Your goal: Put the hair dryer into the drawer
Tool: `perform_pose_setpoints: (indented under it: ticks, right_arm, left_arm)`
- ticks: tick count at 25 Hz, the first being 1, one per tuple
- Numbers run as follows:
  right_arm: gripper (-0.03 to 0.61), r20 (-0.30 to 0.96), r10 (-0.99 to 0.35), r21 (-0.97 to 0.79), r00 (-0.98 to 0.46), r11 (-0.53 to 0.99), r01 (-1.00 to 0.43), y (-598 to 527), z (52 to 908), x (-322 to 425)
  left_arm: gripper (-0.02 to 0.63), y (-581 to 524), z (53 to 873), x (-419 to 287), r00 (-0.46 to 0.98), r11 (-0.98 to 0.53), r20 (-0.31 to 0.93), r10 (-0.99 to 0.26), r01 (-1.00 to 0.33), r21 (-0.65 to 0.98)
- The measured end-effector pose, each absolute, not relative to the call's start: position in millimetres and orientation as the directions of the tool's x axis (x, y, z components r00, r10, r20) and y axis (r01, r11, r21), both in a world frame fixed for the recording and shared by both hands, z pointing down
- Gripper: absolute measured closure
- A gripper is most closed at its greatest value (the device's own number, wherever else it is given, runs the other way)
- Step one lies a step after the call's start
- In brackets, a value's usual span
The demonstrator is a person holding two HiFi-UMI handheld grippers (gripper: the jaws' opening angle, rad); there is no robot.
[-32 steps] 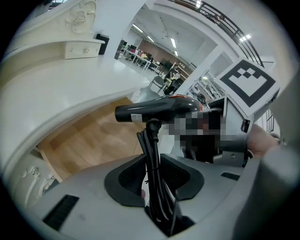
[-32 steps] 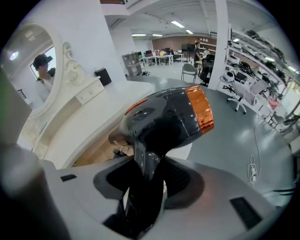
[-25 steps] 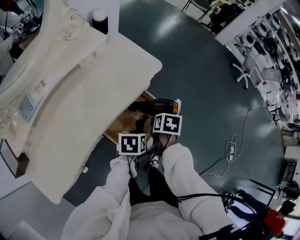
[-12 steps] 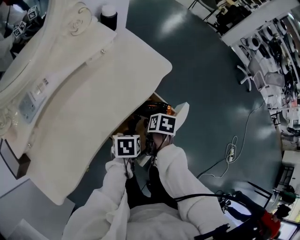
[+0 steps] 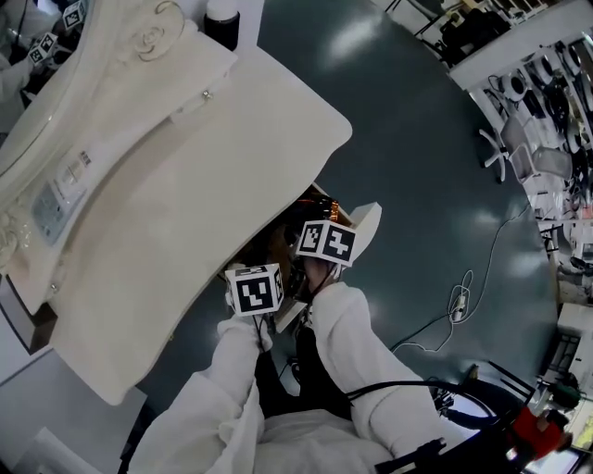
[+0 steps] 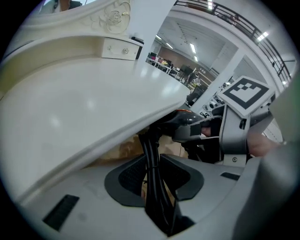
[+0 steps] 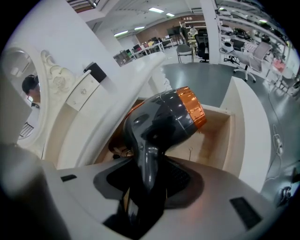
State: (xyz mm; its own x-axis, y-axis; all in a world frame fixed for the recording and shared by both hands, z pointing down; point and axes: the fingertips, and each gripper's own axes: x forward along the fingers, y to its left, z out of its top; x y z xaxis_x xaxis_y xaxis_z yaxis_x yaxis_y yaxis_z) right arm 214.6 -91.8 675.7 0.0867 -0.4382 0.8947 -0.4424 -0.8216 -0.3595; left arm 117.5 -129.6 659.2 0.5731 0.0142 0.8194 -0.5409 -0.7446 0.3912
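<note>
Jaws of the right gripper [image 7: 143,187] are clamped on the handle of the hair dryer [image 7: 164,117], its orange end aimed at 2 o'clock. Jaws of the left gripper [image 6: 154,187] are narrowed on the bundled cord [image 6: 150,150]. The dryer is held over the open drawer [image 7: 213,136], seemingly not yet set down.

Step judged: lowering in. Both hands are best sunk together, so that no cord loop is left over the rim.

The desk [image 5: 204,185] edge overhangs the drawer at 10 o'clock and should be cleared. A dark jar [image 5: 222,17] stands at the desk's 12 o'clock end. A floor cable [image 5: 459,301] lies at 3 o'clock, well apart.
</note>
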Motion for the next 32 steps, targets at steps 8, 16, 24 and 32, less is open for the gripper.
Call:
perform_pose_setpoints:
  ticks: [8,16,24,32]
  right_arm:
    - [0.344,0.891,-0.452,-0.404,0.049,-0.836,-0.371,-98.5,682.6,211.9]
    - [0.309,0.912,-0.408,-0.402,-0.045,-0.865,-0.3,-78.8,697.3,202.9]
    - [0.275,0.894,-0.434,-0.448,-0.114,-0.86,-0.244,-70.6,697.0,195.9]
    - [0.275,0.917,-0.39,-0.39,-0.079,-0.842,-0.373,-61.3,673.7,199.0]
  left_arm:
    - [0.52,-137.8,675.4,115.3,0.527,-0.739,0.849,-0.044,-0.589,0.327]
    - [0.518,-131.8,675.4,109.5,0.529,-0.726,0.846,-0.063,-0.606,0.325]
    - [0.52,-127.1,677.5,110.7,0.539,-0.708,0.84,-0.066,-0.618,0.342]
    - [0.518,-129.6,683.1,116.8,0.525,-0.718,0.849,-0.048,-0.61,0.336]
